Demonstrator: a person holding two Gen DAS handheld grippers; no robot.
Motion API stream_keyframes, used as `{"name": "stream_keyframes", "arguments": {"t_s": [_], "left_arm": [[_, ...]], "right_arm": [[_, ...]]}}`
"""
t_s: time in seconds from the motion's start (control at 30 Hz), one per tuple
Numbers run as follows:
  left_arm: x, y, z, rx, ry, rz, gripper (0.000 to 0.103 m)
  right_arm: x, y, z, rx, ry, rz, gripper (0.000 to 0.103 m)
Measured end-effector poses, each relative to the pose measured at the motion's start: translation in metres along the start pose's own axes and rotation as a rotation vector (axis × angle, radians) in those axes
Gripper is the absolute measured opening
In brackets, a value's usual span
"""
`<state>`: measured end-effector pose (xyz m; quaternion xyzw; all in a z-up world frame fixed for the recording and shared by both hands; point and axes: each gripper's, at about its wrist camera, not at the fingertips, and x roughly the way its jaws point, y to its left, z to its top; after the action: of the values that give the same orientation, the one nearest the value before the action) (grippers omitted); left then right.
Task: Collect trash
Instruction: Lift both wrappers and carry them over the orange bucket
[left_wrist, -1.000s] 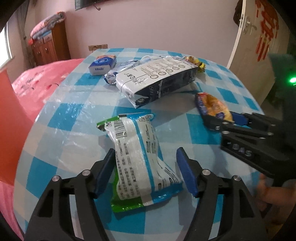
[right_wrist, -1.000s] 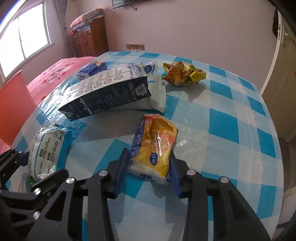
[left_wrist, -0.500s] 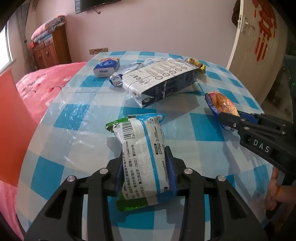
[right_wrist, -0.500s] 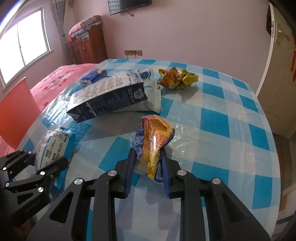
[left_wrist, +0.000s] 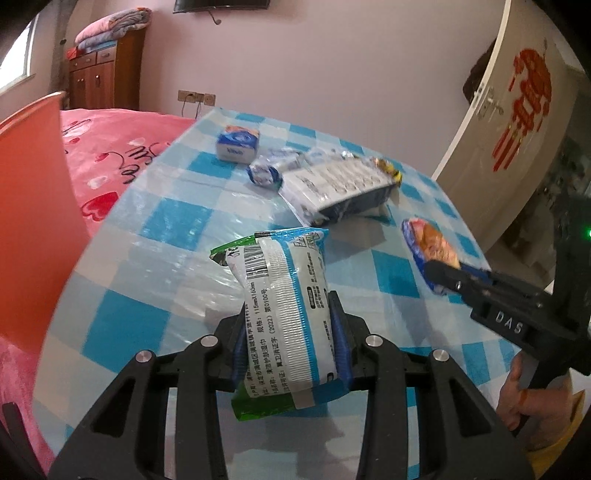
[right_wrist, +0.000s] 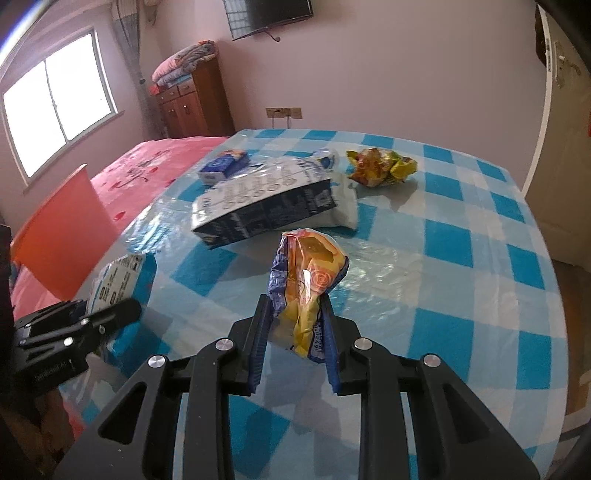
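My left gripper (left_wrist: 290, 345) is shut on a white, green and blue wet-wipe packet (left_wrist: 284, 302) and holds it above the blue-checked table (left_wrist: 173, 221). My right gripper (right_wrist: 293, 345) is shut on a crumpled yellow and blue snack wrapper (right_wrist: 308, 284), lifted off the table (right_wrist: 461, 266). The right gripper with its wrapper (left_wrist: 430, 240) shows at the right of the left wrist view. The left gripper and its packet (right_wrist: 114, 273) show at the left of the right wrist view.
On the table lie a dark and white carton (right_wrist: 258, 203), a blue tissue pack (right_wrist: 221, 166), a small blue-white wrapper (left_wrist: 264, 175) and a crumpled yellow wrapper (right_wrist: 380, 168). An orange chair back (left_wrist: 33, 206) and a pink bed (left_wrist: 122, 147) stand left; a door (left_wrist: 517, 129) stands right.
Both grippers closed on their items and lifted them off the table. The left gripper went from open around the packet to shut on it; the wrapper crumpled in the right gripper.
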<state>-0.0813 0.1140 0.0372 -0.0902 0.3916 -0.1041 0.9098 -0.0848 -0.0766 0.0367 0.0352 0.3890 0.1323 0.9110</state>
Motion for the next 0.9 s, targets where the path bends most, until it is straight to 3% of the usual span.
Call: {"name": "stream_keyframes", "arguments": {"t_s": [0.53,0.9], "left_arm": [[-0.062,0.046,0.024,-0.052,-0.136,0.042,0.039],[-0.122,0.089,0.051,-0.101,-0.275,0.122,0.039]], "right_arm": [[-0.016,0.06,0.019,-0.058,-0.009,0.105,0.028],[-0.023,0.13,0.065,-0.152,-0.039,0.254,0.028]]}}
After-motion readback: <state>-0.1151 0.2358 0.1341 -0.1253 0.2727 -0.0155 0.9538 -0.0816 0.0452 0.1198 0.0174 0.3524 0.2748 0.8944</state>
